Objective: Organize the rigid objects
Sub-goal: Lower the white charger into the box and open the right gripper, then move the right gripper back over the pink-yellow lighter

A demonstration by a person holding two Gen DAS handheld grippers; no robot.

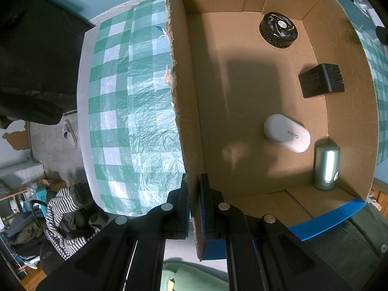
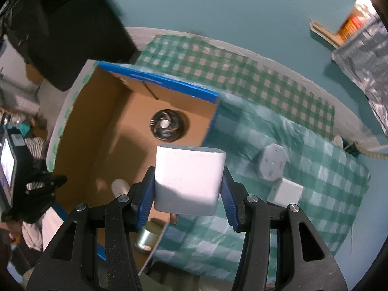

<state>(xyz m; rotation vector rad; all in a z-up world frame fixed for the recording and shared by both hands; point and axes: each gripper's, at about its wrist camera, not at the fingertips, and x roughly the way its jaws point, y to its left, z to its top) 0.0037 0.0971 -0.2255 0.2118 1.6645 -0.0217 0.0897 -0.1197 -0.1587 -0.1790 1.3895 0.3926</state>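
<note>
Flanking the cardboard box (image 2: pixel 80 126): two white adapters (image 2: pixel 271 162).

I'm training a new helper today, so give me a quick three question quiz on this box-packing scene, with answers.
1. True or false: the left tool is clamped on the cardboard box wall.
2. What does the right tool hold?
A. a black adapter
B. a white rounded block
C. a green cylinder
3. How many items lie inside the box?

Key
1. True.
2. B, the white rounded block.
3. Four: black disc, black adapter, white case, green cylinder.
</note>
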